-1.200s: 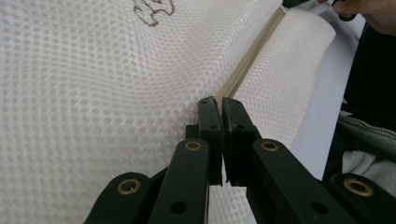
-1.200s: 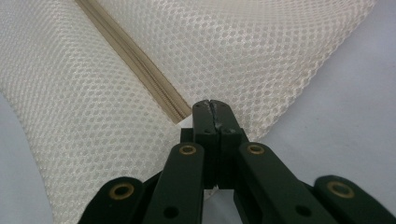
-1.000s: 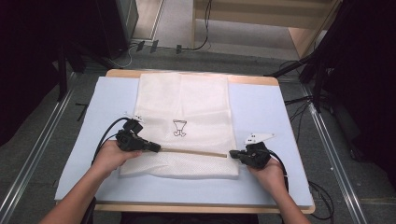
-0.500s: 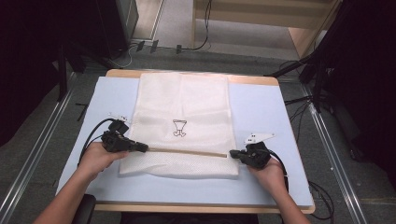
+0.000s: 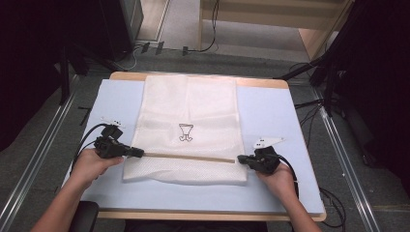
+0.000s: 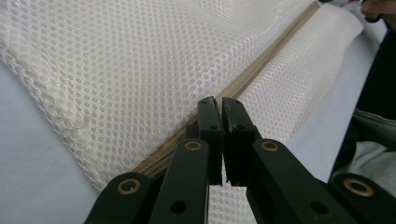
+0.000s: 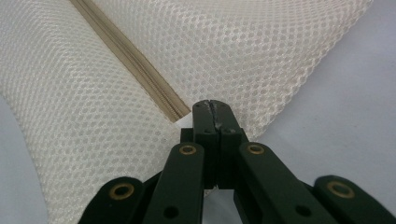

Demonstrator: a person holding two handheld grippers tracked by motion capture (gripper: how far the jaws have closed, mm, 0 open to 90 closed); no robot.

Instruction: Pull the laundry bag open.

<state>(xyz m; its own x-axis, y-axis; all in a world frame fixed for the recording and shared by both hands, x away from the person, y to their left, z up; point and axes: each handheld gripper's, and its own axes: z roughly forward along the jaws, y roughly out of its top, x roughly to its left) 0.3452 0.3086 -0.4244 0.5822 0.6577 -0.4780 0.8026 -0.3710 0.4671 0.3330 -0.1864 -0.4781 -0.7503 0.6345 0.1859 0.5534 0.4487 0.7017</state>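
A white mesh bag (image 5: 188, 111) with a small black emblem (image 5: 185, 132) lies flat on the pale blue mat (image 5: 270, 111). A tan zipper (image 5: 188, 157) crosses its near part from side to side. My left gripper (image 5: 141, 153) is at the zipper's left end, jaws pressed together over the zipper (image 6: 261, 65); the pull is hidden under them (image 6: 220, 106). My right gripper (image 5: 240, 158) is shut on the bag's edge at the zipper's right end (image 7: 212, 105), where the tan zipper (image 7: 126, 51) stops just before the jaws.
The mat covers a wooden table (image 5: 261, 83). Bare mat lies on both sides of the bag and along the near edge. Cables trail on the floor beyond the table, and metal rails run along both sides.
My left gripper has slid to the left along the zipper line, out to the bag's left edge. The right gripper and the bag's right side have stayed put.
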